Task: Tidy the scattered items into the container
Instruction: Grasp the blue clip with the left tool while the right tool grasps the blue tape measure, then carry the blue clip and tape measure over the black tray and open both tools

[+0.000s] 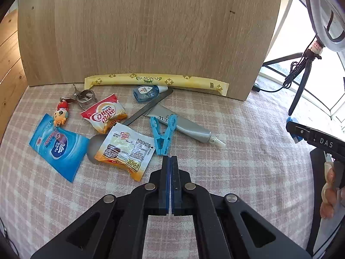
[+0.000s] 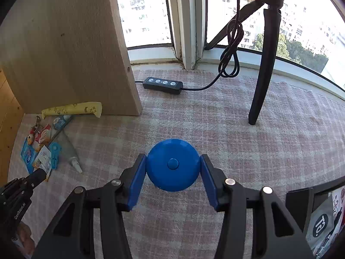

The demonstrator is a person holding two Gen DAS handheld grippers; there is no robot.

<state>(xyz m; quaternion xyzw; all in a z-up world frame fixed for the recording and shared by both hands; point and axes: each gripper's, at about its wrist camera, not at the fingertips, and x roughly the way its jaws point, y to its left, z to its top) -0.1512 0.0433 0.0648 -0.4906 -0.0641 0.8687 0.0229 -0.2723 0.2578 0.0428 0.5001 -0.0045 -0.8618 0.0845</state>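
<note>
In the left wrist view, scattered items lie on the pink checked cloth (image 1: pixel 237 172): a blue clothes peg (image 1: pixel 163 136), two Coffee mate sachets (image 1: pixel 125 149), a blue wipes packet (image 1: pixel 59 146), a grey tube (image 1: pixel 185 127), a toy keychain (image 1: pixel 61 113), a metal clip (image 1: pixel 83 97), a correction tape (image 1: pixel 146 92) and a yellow tea stick (image 1: pixel 155 82). My left gripper (image 1: pixel 170 159) is shut and empty, just short of the peg. My right gripper (image 2: pixel 173 161) is shut on a round blue tape measure (image 2: pixel 173 165) above the cloth. No container is in view.
An upright wooden board (image 1: pixel 146 28) stands behind the items. A tripod leg (image 2: pixel 263 69) and a cable with a black remote (image 2: pixel 162 85) sit near the window. A black-edged object with printed packets (image 2: pixel 319 220) is at the right wrist view's lower right.
</note>
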